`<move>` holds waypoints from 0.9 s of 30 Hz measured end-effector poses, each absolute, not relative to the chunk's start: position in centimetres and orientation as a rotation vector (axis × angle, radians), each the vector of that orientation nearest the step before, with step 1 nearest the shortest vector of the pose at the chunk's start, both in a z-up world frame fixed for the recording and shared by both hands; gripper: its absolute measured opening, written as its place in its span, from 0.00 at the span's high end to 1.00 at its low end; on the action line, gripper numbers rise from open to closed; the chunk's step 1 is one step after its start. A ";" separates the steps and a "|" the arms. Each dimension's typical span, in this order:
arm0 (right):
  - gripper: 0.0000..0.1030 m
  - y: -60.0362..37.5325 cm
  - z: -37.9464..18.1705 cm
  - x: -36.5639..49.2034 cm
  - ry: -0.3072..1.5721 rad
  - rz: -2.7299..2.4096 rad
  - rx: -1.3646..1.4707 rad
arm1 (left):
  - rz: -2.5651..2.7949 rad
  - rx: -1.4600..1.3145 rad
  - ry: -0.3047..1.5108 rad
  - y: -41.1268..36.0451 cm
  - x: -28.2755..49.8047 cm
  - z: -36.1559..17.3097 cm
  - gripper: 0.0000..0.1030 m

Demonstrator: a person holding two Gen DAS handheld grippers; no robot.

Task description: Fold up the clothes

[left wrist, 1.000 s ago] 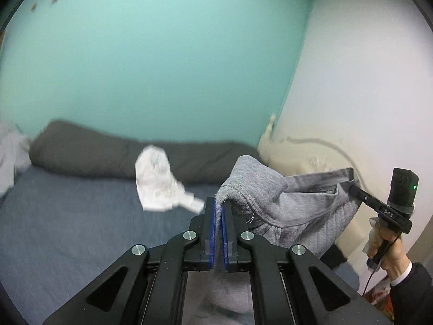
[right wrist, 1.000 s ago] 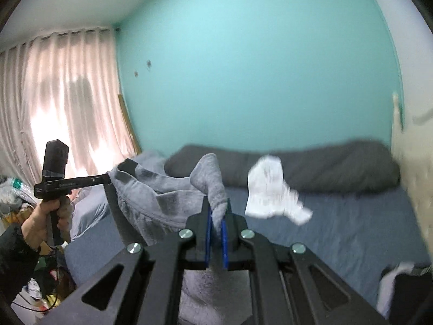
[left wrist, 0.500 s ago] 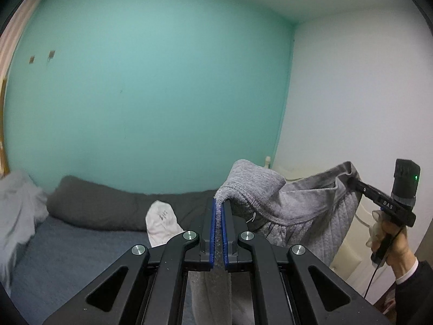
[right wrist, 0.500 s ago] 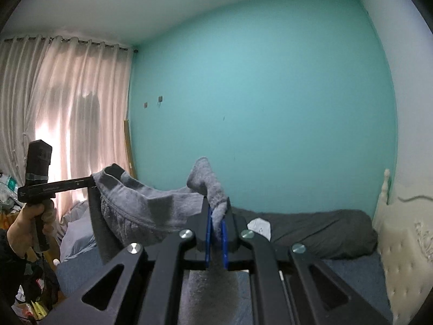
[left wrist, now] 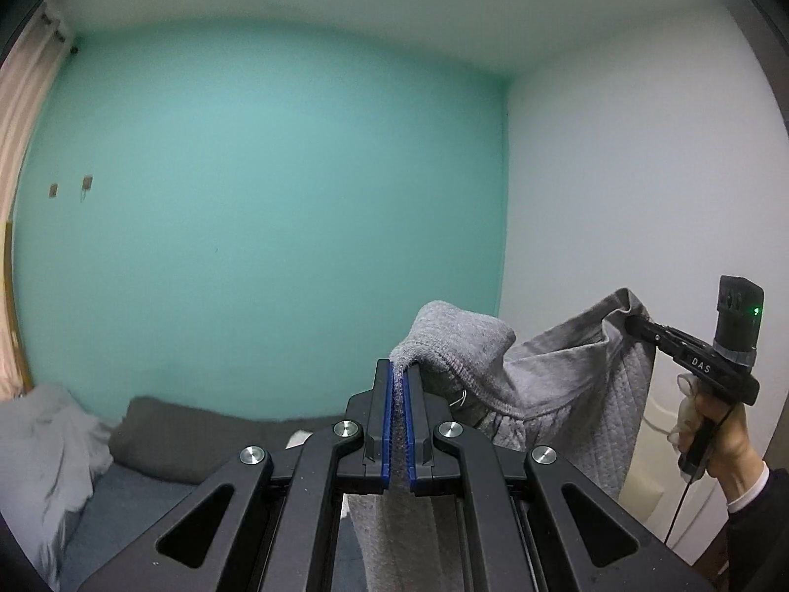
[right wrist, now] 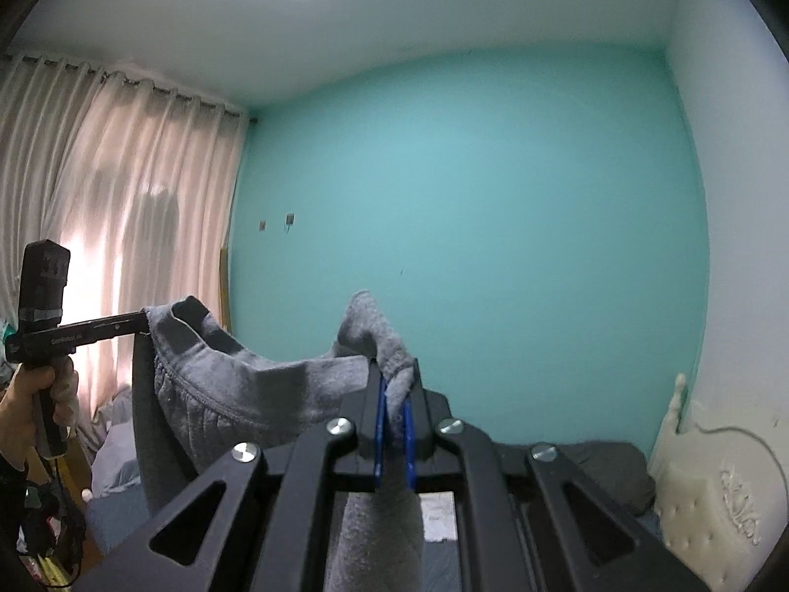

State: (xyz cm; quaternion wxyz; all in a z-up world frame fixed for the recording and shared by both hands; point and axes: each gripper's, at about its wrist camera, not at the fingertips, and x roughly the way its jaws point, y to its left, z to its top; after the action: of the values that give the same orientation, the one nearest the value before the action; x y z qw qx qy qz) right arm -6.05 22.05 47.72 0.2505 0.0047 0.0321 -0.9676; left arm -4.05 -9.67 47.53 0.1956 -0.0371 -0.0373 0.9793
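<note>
1. At the far left, the pale pink pleated curtain [right wrist: 113, 227] now fills much of the right wrist view. A second ago the blue-grey bed [left wrist: 143, 498] took up the lower half of both views; now only a strip of it shows at the bottom, so both hands have risen well above it.

2. The left gripper [left wrist: 399, 424] stays clamped, its blue pads pressed narrow on a bunched edge of the soft grey knitted garment [left wrist: 557, 394]. From the other side it shows as a black tool [right wrist: 79, 335] gripping the garment's ribbed band.

3. Between the two grippers the garment's top edge [right wrist: 256, 385] hangs in a shallow sag, and its quilted body drops below, clear of the bed. It appears more spread out than a second ago, when it was bunched lower down.

4. The dark grey long pillow [left wrist: 197, 439] and the white crumpled cloth [right wrist: 439, 518] on the bed have sunk towards the lower edge of view, and the cloth is partly hidden behind the gripper frames.

5. The right gripper [right wrist: 392, 439] is likewise still shut narrow on another bunch of the same garment, with grey fabric passing down between its pads.

6. My reading: the garment is lifted to hang open, ready for laying flat; no fold is made yet.
</note>
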 end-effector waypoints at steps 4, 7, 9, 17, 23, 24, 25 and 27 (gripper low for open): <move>0.95 22.3 50.4 -4.3 0.131 -2.646 -0.045 | 2.740 -0.081 -0.113 -9.9 -2.6 49.4 0.97; 0.95 22.4 51.1 -3.7 0.135 -2.651 -0.053 | 2.729 -0.099 -0.135 -10.0 -2.9 49.1 0.97; 0.95 22.3 50.6 -3.8 0.123 -2.647 -0.042 | 2.728 -0.130 -0.135 -10.1 -4.4 47.9 0.97; 0.95 22.2 44.7 -6.0 0.099 -2.621 0.100 | 2.710 -0.288 -0.143 -10.1 -8.5 40.7 0.97; 0.94 22.4 39.4 -8.5 0.073 -2.605 0.219 | 2.688 -0.398 -0.161 -10.0 -11.5 35.4 0.97; 0.94 22.3 38.6 -9.0 0.070 -2.603 0.237 | 2.683 -0.410 -0.155 -9.8 -11.8 34.8 0.97; 0.95 22.3 37.7 -9.6 0.060 -2.600 0.257 | 2.677 -0.423 -0.149 -9.7 -12.1 34.2 0.97; 0.95 22.3 36.1 -10.7 0.034 -2.595 0.289 | 2.665 -0.451 -0.138 -9.5 -12.2 32.5 0.97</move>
State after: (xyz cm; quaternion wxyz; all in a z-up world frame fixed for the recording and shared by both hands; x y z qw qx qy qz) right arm -10.68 22.27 36.11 0.2618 0.1070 0.0125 -0.9591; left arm -12.16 -9.52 32.53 0.2158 -0.1629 -0.0499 0.9615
